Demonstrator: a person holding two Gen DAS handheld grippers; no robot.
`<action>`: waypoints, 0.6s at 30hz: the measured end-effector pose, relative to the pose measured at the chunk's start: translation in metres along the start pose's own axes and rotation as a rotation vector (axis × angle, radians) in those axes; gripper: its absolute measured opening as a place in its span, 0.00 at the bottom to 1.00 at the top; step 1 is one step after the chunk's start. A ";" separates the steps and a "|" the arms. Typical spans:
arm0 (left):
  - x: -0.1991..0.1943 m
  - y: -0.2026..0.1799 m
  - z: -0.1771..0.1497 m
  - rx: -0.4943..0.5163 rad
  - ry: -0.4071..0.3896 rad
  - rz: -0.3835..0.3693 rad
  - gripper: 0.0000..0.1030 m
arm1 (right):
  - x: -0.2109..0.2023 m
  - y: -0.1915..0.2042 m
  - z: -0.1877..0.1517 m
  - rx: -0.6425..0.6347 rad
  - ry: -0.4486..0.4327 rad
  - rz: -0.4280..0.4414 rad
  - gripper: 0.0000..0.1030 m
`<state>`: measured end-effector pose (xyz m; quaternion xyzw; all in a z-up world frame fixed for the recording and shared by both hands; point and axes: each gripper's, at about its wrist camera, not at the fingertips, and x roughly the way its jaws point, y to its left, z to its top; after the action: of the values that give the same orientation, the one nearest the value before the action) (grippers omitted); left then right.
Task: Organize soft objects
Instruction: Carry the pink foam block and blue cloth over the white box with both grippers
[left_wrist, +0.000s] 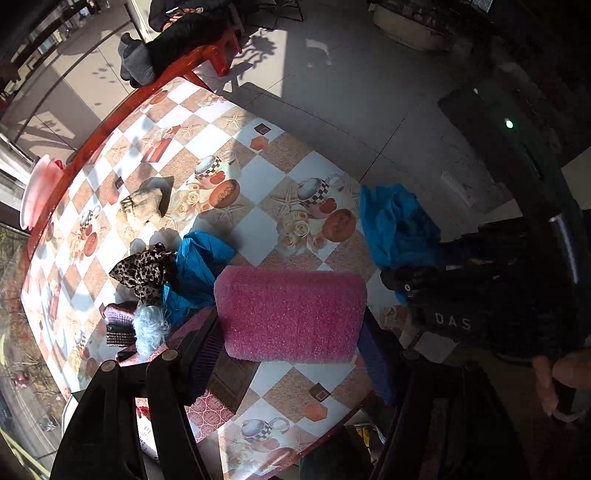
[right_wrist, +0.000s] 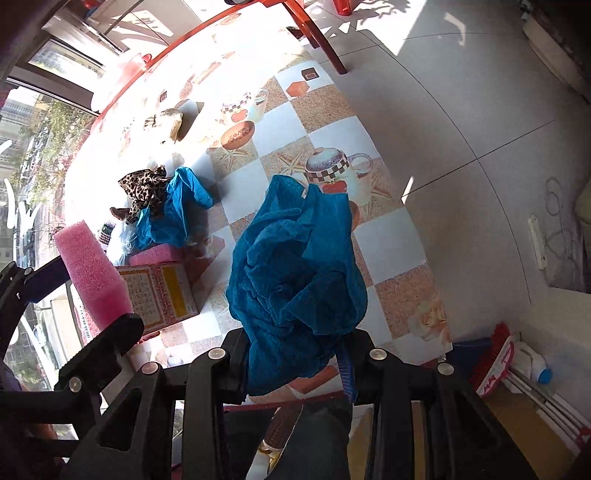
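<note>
Left gripper (left_wrist: 291, 314) clenched on pink foam block (left_wrist: 291, 314); right gripper (right_wrist: 295, 354) grasping blue scarf (right_wrist: 295, 266). Keep both lifted clear of patterned box (right_wrist: 162, 295), lower foam first beside it, scarf after.

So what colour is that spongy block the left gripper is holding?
Pink. The foam block shows best in the left wrist view.

The bench (left_wrist: 255, 225) wears a checked cloth printed with teapots, roses and starfish, edged by a red wooden rim. A beige knitted piece (left_wrist: 143, 207) lies on it in the sun. Nearer than that piece sits a heap: a leopard-print scarf (left_wrist: 142, 271) touching a blue cloth (left_wrist: 195, 269), with a pale blue tuft (left_wrist: 149, 326) and a dark knitted item (left_wrist: 118, 325) just beside them. A patterned red box (right_wrist: 162, 295) rests next to the heap.
</note>
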<state>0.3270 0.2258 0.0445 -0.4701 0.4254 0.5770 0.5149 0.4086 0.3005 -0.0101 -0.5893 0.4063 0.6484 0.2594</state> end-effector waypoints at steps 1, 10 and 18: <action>0.000 -0.005 -0.006 0.006 0.007 -0.002 0.70 | 0.001 -0.002 -0.005 -0.002 0.006 0.004 0.37; -0.002 -0.025 -0.061 -0.007 0.067 0.008 0.70 | 0.012 0.007 -0.035 -0.140 0.088 0.028 0.37; -0.012 -0.004 -0.115 -0.110 0.089 0.010 0.70 | 0.023 0.049 -0.060 -0.313 0.158 0.031 0.37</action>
<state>0.3430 0.1117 0.0338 -0.5208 0.4177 0.5807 0.4660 0.3981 0.2209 -0.0199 -0.6653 0.3285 0.6593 0.1214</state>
